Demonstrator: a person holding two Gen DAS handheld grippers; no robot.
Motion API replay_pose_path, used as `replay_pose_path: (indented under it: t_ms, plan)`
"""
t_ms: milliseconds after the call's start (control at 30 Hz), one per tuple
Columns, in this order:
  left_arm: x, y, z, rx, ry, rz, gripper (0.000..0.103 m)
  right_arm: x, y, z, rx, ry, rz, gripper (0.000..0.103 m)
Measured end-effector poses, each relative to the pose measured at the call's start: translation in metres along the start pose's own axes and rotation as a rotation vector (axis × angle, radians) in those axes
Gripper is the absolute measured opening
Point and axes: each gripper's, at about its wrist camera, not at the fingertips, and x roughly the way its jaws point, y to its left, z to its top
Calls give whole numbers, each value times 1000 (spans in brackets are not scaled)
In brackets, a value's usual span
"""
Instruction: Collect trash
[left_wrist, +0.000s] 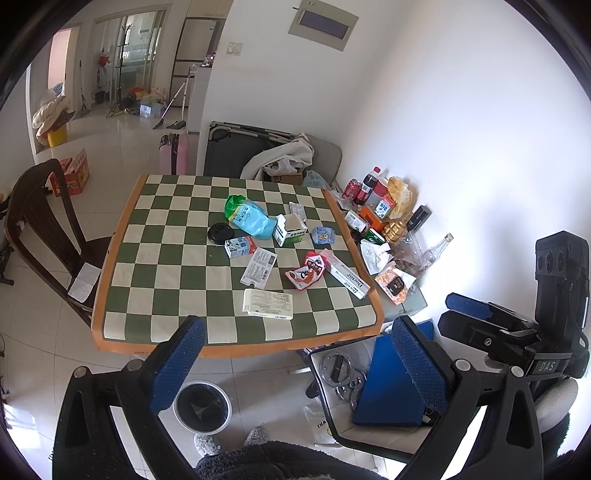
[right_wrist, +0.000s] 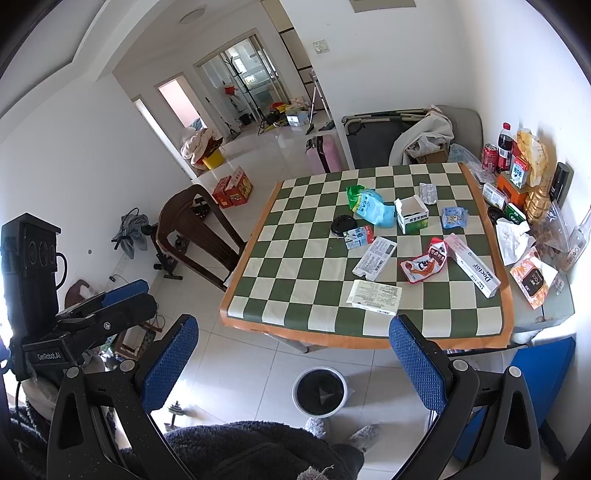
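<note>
Trash: packets and boxes scattered on checkered counter (left_wrist: 122, 295); nearest, white box (left_wrist: 267, 304). Bin (left_wrist: 202, 407) on floor below near edge. Left tongs (left_wrist: 295, 365), right tongs (right_wrist: 291, 365): both agape, empty, hovering clear. Risk: flat box slipping from grip, missing bin

A dark brown wooden chair (left_wrist: 44, 236) stands at the worktop's nine o'clock; a pink hard-shell suitcase (left_wrist: 173, 153) and grey folded cot (left_wrist: 236, 147) at twelve.
</note>
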Motion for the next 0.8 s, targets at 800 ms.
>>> replay_pose_path:
  t_ms: [800]
  plan:
    - [-1,-2,-1,-1,-4,-2,103,0,1,0,-1,-3,1,103]
